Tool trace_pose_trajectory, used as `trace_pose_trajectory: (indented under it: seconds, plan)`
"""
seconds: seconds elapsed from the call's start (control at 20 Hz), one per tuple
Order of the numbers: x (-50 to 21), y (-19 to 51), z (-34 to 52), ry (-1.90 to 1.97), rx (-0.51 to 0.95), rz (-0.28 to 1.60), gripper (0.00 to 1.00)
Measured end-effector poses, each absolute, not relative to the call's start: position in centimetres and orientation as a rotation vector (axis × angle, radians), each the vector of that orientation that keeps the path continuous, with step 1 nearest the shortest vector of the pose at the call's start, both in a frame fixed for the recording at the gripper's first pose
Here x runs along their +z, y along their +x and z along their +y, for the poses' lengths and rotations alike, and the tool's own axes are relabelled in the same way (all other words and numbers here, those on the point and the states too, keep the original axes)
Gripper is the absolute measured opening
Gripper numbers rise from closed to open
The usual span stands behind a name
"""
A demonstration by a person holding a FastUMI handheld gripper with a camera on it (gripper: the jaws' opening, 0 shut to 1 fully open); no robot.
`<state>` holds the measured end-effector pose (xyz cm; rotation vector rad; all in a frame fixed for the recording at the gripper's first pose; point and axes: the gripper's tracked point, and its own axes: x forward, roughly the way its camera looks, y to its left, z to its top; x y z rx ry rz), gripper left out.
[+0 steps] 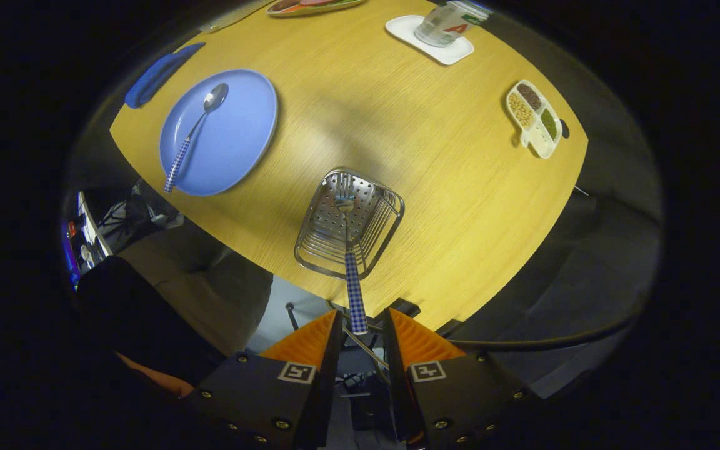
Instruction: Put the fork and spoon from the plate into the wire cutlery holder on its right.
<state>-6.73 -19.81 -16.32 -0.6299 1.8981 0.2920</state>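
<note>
Checkered fork (352,281) handle between tool (363,328) fingers, apart

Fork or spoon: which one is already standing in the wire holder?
The fork: its tines are down inside the wire holder, its checked handle reaching back between the gripper fingers. The spoon lies on the blue plate.

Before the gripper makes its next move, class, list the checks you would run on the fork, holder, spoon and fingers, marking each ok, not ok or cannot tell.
1. Fork head inside the wire cutlery holder: ok, tines are down in the basket.
2. Gripper hold on the fork: cannot tell; the checked handle end sits between the fingers, but contact is unclear.
3. Holder upright on the table: ok.
4. Spoon on the blue plate: ok, waiting for pickup, handle overhanging the rim.
5. Path to the plate: ok, bare table between holder and plate.
</note>
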Motion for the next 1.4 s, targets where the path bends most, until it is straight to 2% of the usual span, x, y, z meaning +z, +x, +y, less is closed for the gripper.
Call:
trace_pose_trajectory:
  seconds: [0.05,0.1,0.5,0.7,1.0,1.15,1.4]
  plan:
    - [-15.8,-6.7,-19.3,-0.600,0.274,1.841,0.41]
    - [-15.4,-6.7,-18.5,-0.561,0.270,1.780,0.47]
    - [-13.8,-7.1,-12.2,-0.374,0.089,1.362,0.48]
    - [-13.8,-8.7,-9.7,-0.317,0.070,1.310,0.48]
    - [-14.7,-9.5,-3.0,-0.233,0.180,1.225,0.48]
    - [-15.4,-9.0,-0.7,-0.200,0.223,1.147,0.96]
    - [-16.5,-7.3,3.2,-0.143,0.263,1.020,0.96]
